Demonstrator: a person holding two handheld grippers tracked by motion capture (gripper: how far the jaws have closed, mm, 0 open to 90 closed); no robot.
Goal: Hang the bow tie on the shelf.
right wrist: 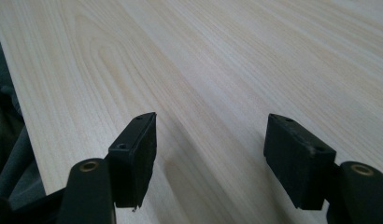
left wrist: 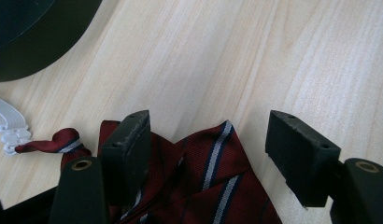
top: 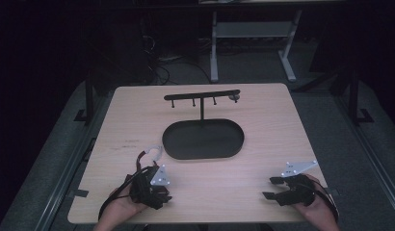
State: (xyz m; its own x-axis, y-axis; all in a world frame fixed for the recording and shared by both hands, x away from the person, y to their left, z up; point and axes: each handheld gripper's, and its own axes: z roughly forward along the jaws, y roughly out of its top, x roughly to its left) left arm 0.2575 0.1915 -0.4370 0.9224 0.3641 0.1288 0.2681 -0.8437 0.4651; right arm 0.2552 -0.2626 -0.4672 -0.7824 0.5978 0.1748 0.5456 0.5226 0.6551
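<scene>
Altogether, one wooden surface [top: 263,159] carries two tongs, one tie, one tray and one stand. At the near left, the left tongs [left wrist: 208,140] hover with their jaws spread wide above a dark red tie [left wrist: 203,186] with white-and-navy stripes; the fabric lies flat between the jaws, and neither pad presses on it. One white plastic clip [left wrist: 7,126] sits at the tie's narrow end, just beside the tray. Toward the middle lies one black oval tray [top: 203,139], from whose far side one T-shaped stand [top: 202,96] rises with four small pegs under its bar. At the near right, the right tongs [right wrist: 210,140] stand open over bare wood, gripping nothing.
</scene>
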